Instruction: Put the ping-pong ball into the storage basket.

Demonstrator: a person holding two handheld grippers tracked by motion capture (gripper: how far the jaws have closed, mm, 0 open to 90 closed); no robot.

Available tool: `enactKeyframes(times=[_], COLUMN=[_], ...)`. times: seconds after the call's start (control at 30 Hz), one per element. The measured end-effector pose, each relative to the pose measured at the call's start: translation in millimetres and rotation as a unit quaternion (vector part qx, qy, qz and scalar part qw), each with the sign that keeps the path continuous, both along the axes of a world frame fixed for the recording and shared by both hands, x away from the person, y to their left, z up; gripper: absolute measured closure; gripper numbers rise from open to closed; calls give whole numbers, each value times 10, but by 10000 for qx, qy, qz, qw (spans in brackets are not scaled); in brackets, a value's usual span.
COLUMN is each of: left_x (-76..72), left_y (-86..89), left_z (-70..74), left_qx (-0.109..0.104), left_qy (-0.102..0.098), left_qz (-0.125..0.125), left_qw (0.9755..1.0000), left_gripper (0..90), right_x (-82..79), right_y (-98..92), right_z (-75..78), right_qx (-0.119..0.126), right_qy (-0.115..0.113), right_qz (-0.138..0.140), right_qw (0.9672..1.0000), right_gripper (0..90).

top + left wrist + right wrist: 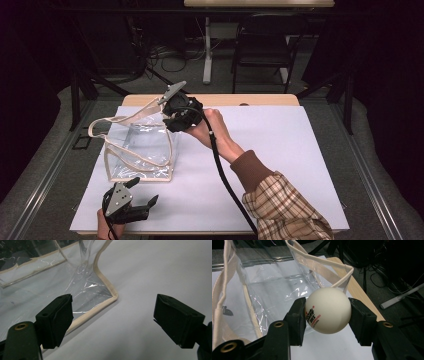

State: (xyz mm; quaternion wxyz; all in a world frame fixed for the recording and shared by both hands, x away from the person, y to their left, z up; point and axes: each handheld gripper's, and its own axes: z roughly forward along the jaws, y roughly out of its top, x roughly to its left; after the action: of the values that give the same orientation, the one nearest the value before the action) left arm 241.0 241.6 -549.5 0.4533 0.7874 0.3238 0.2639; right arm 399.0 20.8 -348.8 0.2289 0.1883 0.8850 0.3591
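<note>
I pinch the white ball (328, 310) in my right hand-held gripper (327, 315) above the clear bag's (142, 145) mouth to drop it in, while my left hand-held gripper (113, 322), jaws spread, waits on the surface (280, 145) near the bag's corner.

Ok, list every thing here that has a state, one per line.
clear bag: on the white sheet, mouth open, handles loose.
white ball: clamped between the right gripper's fingers, held at the bag's mouth, not yet inside.
right gripper: shut on the ball.
left gripper: open, empty, near the bag's bottom corner.
</note>
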Motion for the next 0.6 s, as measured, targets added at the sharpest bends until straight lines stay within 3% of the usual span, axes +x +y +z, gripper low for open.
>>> enactKeyframes(times=[0.6], left_x=[3], left_y=[2], left_z=[-3], left_qx=[-9], left_qy=[6], left_qz=[-3], left_qw=[10000], left_gripper=[162], right_x=[-44], right_y=[190], right_z=[-2], right_qx=[-21], right_qy=[45], right_qz=[175], right_qw=[9998], right_gripper=[508])
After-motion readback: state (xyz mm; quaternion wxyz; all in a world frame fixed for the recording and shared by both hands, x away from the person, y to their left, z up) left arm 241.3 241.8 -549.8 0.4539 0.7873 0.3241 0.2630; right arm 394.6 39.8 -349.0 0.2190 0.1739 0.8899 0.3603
